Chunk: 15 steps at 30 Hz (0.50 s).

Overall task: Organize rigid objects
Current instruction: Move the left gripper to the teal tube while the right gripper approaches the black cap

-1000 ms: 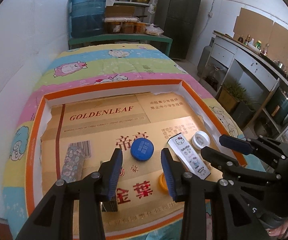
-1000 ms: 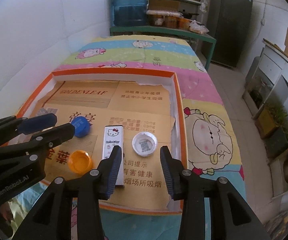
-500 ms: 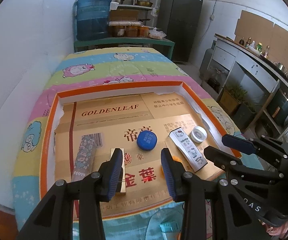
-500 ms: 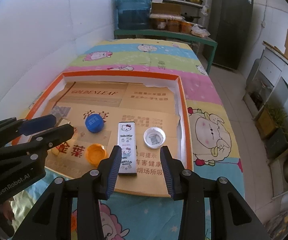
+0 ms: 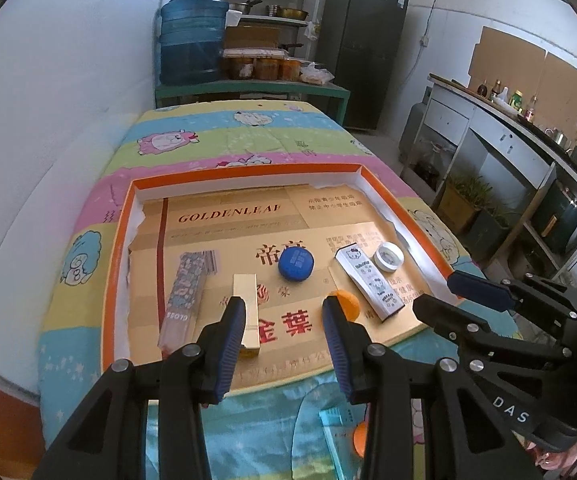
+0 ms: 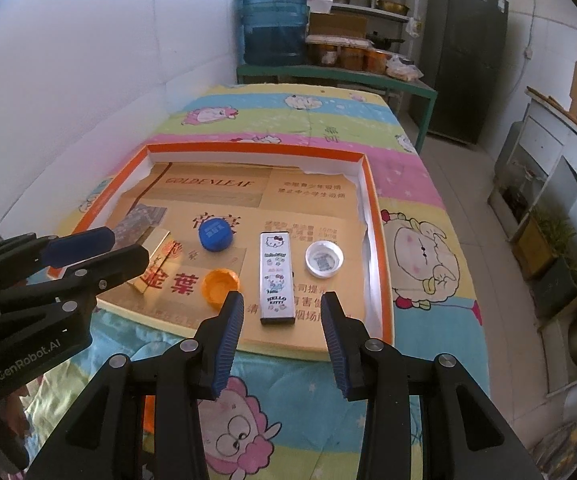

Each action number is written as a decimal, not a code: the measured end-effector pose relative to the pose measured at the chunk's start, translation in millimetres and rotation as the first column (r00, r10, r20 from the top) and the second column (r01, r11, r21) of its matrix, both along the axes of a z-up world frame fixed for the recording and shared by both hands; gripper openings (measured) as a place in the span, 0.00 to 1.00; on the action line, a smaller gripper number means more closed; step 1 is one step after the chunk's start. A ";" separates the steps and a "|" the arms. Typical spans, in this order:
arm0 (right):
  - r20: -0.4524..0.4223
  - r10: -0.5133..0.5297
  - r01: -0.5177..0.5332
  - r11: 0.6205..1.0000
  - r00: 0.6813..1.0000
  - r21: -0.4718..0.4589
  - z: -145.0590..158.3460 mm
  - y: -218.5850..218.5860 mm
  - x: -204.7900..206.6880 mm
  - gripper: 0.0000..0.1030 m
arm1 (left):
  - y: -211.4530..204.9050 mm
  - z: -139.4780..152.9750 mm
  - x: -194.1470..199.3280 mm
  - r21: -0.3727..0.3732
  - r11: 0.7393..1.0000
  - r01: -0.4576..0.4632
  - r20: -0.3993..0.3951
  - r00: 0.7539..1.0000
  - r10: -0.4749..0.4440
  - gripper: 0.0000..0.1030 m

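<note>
Left claw (image 5: 284, 340): open, empty, above tray's near edge.
Right claw (image 6: 282, 334): open, empty, just short of Hello Kitty box (image 6: 275, 277).
Tray (image 6: 376, 240): orange-rimmed, cardboard-lined, on bed's quilt.
Contents: glossy gold box (image 5: 245, 312), patterned flat box (image 5: 182, 296), round blue cap (image 5: 295, 263), orange cap (image 6: 220, 286), white cap (image 6: 324, 259).
Left view only: teal packet (image 5: 334, 436) on quilt.

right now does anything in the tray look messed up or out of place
The tray's white paper lining is torn and ragged along its right wall and far edge. The white cap and orange cap lie open side up, while the blue cap lies top up. Nothing is spilled.
</note>
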State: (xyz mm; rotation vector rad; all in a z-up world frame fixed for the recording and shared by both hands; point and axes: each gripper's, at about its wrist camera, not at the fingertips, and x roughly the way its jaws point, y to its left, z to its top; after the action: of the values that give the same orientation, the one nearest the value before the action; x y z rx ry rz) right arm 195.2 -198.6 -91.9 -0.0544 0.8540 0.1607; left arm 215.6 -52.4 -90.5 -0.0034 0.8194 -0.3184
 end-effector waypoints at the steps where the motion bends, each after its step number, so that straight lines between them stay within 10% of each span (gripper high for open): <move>1: 0.002 0.001 -0.001 1.000 1.000 0.001 0.9 0.5 -3.1 0.40 | 1.5 0.1 -2.2 -0.002 1.000 -0.001 0.000 1.000 0.001 0.39; 15: -0.001 0.015 -0.015 1.000 1.000 0.014 3.9 7.3 -35.6 0.40 | 18.5 -4.7 -32.1 -0.021 1.000 -0.010 -0.008 1.000 0.010 0.39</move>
State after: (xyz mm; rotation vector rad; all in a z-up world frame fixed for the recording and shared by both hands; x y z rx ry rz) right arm 159.6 -191.3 -88.1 -0.0475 0.8535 0.1803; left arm 183.5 -33.9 -95.3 -0.0289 0.8234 -0.3177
